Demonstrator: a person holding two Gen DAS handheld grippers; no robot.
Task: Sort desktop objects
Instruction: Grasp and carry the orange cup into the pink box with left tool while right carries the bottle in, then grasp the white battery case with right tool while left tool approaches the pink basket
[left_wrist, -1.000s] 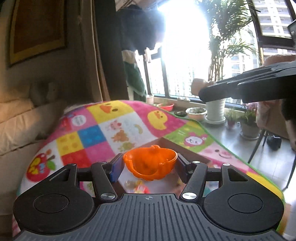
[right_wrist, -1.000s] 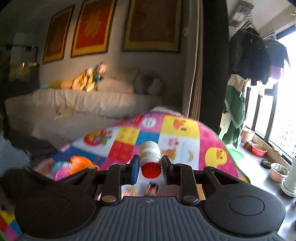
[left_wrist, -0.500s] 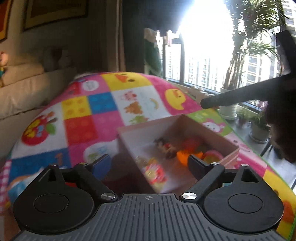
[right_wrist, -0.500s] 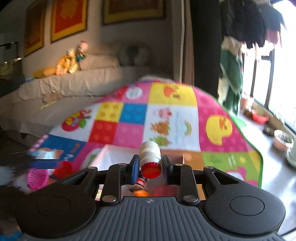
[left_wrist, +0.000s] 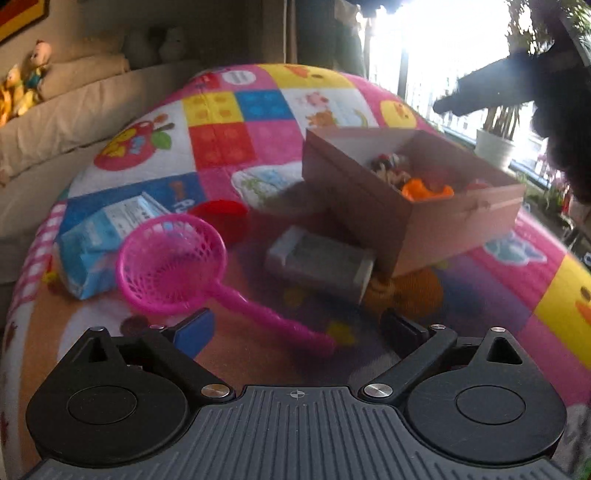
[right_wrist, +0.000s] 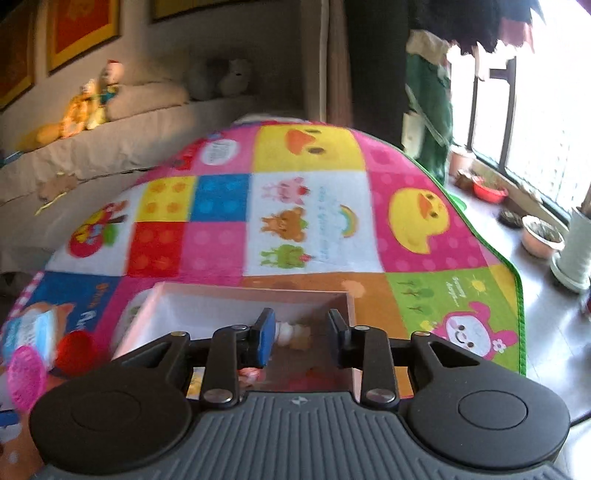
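Left hand-held gripper (left_wrist: 297, 332) is opening wide, empty, above pink net scoop (left_wrist: 171, 264). Right hand-held gripper (right_wrist: 301, 338) is opening (nothing gripped) over cardboard box (right_wrist: 236, 295); orange cup (left_wrist: 424, 190) lies inside.

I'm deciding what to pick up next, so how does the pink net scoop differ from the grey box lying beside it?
The pink net scoop is round, see-through mesh with a long handle; the grey box is a solid, flat rectangle with no handle. The scoop lies clear of the cardboard box, whereas the grey box reaches that box's near corner. Both rest on the mat, unsorted, ahead of the open left gripper.
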